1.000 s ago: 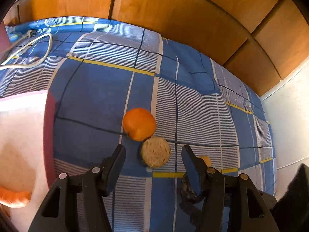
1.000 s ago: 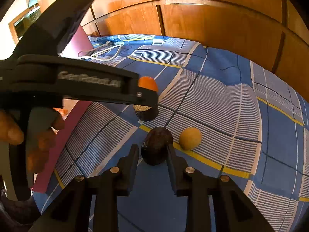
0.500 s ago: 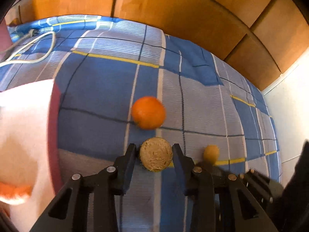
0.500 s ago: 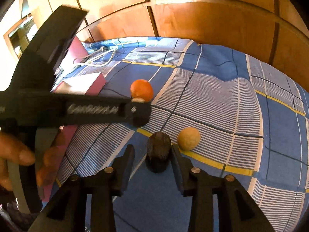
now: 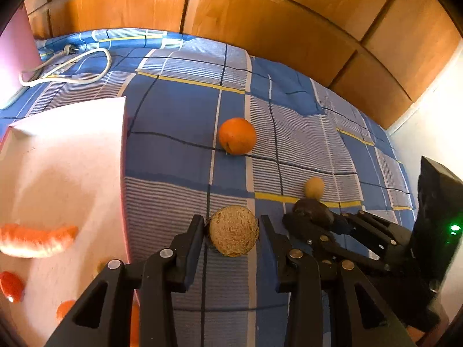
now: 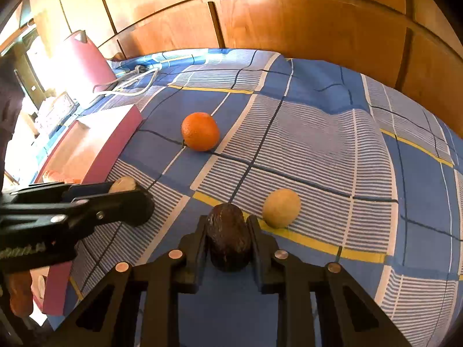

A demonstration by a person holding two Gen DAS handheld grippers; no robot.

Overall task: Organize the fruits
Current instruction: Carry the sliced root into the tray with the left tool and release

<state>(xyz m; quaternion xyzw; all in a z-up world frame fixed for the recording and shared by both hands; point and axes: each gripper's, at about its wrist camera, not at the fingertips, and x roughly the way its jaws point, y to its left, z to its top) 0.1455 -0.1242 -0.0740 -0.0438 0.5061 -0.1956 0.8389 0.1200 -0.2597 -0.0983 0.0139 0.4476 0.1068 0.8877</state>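
A rough brown fruit [image 5: 233, 234] is gripped by the left gripper [image 5: 233, 228]. A dark avocado [image 6: 228, 237] is gripped by the right gripper [image 6: 228, 232]. An orange [image 6: 200, 131] is seen at 11 o'clock on the bed [image 6: 318, 144].

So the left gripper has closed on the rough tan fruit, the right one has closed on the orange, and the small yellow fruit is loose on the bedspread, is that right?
One thing is off: the right gripper is closed on the dark avocado, not the orange, which lies loose on the bedspread, as the right wrist view shows. The left gripper does hold the rough tan fruit, and the small yellow fruit is loose.
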